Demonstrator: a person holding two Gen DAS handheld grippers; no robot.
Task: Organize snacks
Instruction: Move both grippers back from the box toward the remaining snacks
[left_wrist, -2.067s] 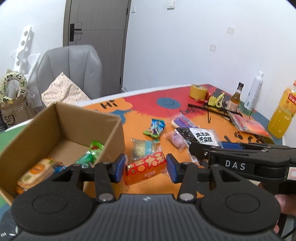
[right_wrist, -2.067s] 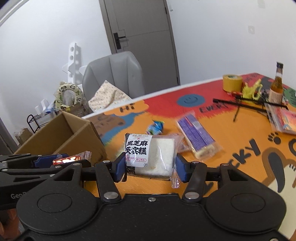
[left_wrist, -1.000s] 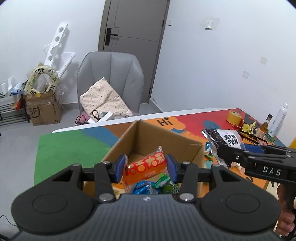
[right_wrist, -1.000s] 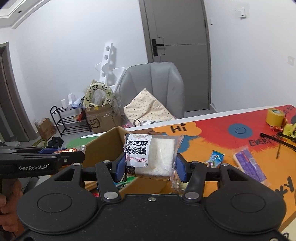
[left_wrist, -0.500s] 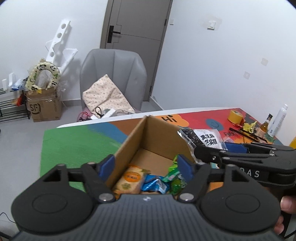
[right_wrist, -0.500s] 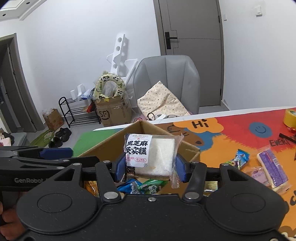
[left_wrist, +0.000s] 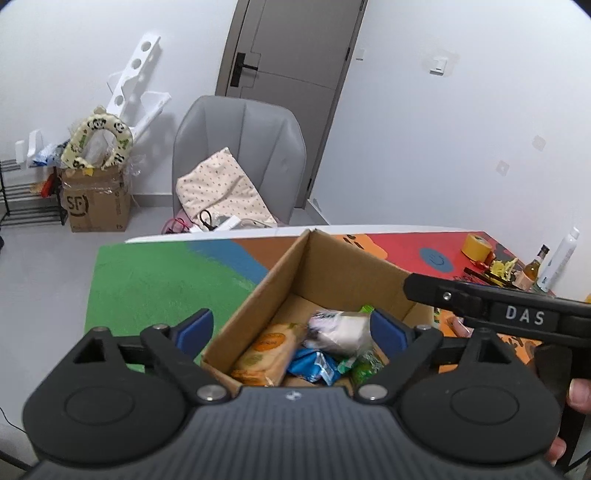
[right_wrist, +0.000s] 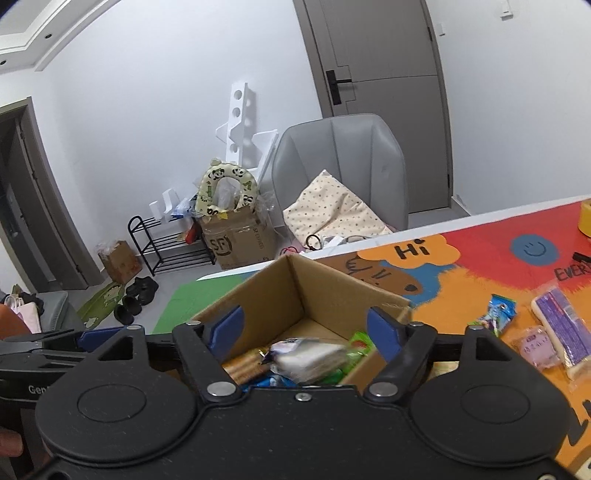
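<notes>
An open cardboard box (left_wrist: 343, 266) (right_wrist: 332, 291) stands on the colourful table mat. My left gripper (left_wrist: 293, 328) is open and empty above it. My right gripper (right_wrist: 304, 328) is open and empty above the same box. A white sesame cake packet (left_wrist: 338, 328) (right_wrist: 306, 356), blurred, lies or falls among the snacks in the box. An orange biscuit pack (left_wrist: 269, 349), a blue packet (left_wrist: 314, 365) and a green packet (left_wrist: 364, 365) lie inside. The right gripper's body (left_wrist: 509, 314) shows at the right of the left wrist view.
On the mat right of the box lie a purple snack pack (right_wrist: 561, 325), a pink packet (right_wrist: 535, 341) and a small blue-green packet (right_wrist: 498, 314). A yellow tape roll (left_wrist: 476, 245) and bottles (left_wrist: 533, 269) stand far right. A grey chair (left_wrist: 240, 158) stands behind the table.
My left gripper opened and dropped the red-orange snack into the box. My right gripper then opened and let go of the sesame cake packet, which now is in the box.
</notes>
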